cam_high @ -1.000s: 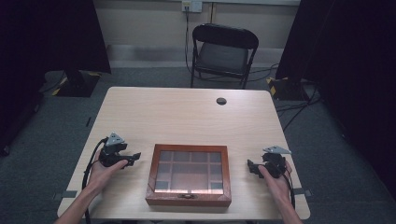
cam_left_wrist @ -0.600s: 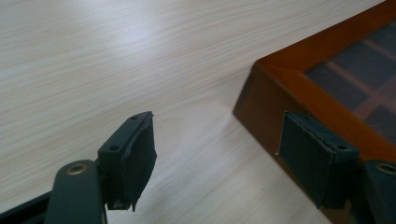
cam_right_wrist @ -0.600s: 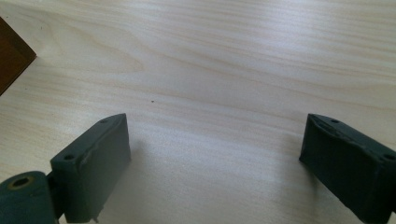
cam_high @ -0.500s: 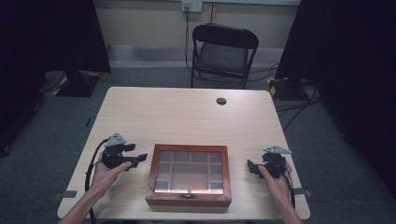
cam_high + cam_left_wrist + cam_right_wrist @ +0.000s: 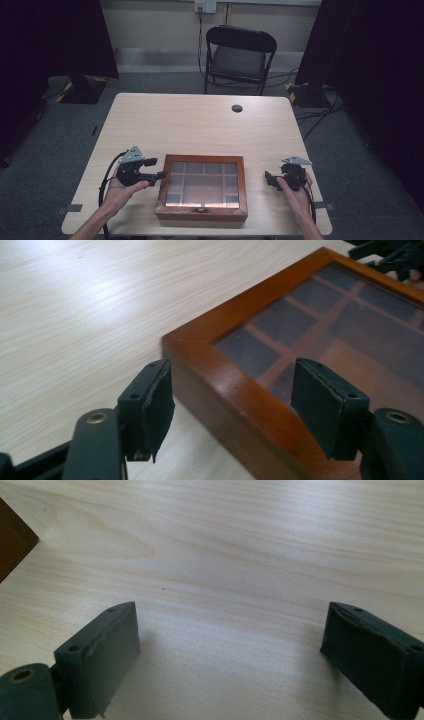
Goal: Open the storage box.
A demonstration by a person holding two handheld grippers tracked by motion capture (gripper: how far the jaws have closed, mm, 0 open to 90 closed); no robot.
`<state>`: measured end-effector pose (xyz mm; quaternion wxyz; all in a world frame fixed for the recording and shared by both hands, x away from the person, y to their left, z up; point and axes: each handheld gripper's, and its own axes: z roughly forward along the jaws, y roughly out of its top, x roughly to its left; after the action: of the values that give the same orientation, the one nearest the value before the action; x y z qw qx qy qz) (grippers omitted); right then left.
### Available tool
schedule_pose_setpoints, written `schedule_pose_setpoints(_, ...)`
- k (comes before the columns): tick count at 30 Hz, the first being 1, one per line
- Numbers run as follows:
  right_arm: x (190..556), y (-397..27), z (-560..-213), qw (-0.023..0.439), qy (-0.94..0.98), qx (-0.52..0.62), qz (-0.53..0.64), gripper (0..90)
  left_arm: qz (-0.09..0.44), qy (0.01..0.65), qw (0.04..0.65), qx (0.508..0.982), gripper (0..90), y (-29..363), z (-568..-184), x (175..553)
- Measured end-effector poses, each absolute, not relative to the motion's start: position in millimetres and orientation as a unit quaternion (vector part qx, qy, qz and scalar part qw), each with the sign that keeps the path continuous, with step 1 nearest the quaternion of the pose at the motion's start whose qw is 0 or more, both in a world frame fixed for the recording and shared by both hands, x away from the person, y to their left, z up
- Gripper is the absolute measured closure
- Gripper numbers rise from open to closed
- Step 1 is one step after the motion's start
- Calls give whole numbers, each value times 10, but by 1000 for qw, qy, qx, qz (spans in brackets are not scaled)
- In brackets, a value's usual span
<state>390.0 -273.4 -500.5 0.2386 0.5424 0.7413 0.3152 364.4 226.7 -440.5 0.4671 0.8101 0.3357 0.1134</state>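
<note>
Left gripper (image 5: pixel 159 169) jaws apart, just been closing, straddling wooden box (image 5: pixel 202 212) corner near table (image 5: pixel 200 125) front edge, right gripper (image 5: pixel 270 180) jaws apart

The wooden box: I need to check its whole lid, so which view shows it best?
The high view: the wooden box lies whole there, glass lid, dividers and front clasp visible. The left gripper view gives one near corner and part of the glass, close up. The right gripper view catches a brown sliver at its left edge.

A reddish-brown wooden box (image 5: pixel 202 214) (dark glass lid, gridded) sits on a pale wood-grain desk (image 5: pixel 190 125) between black tools.
</note>
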Motion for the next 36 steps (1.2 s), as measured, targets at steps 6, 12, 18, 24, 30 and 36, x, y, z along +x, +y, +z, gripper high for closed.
schedule_pose_setpoints(6, 3900, -2734, -5004, 239, 741, 542, 315, 76, 94, 310, 474, 819, 349, 2092, -4382, 3576)
schedule_pose_setpoints(12, 3900, -2734, -5005, 239, 742, 542, 315, 76, 71, 278, 485, 826, 407, 1921, -4378, 3488)
schedule_pose_setpoints(18, 3900, -2734, -5004, 239, 741, 542, 315, 76, 55, 265, 481, 834, 491, 1794, -4367, 3439)
schedule_pose_setpoints(24, 3900, -2734, -5004, 239, 741, 542, 315, 76, 25, 239, 492, 837, 567, 1648, -4339, 3326)
schedule_pose_setpoints(30, 3900, -2734, -5004, 239, 742, 542, 315, 76, -5, 211, 492, 845, 598, 1510, -4338, 3219)
schedule_pose_setpoints(36, 3900, -2734, -5004, 239, 741, 542, 315, 76, -30, 182, 486, 854, 673, 1408, -4370, 3162)
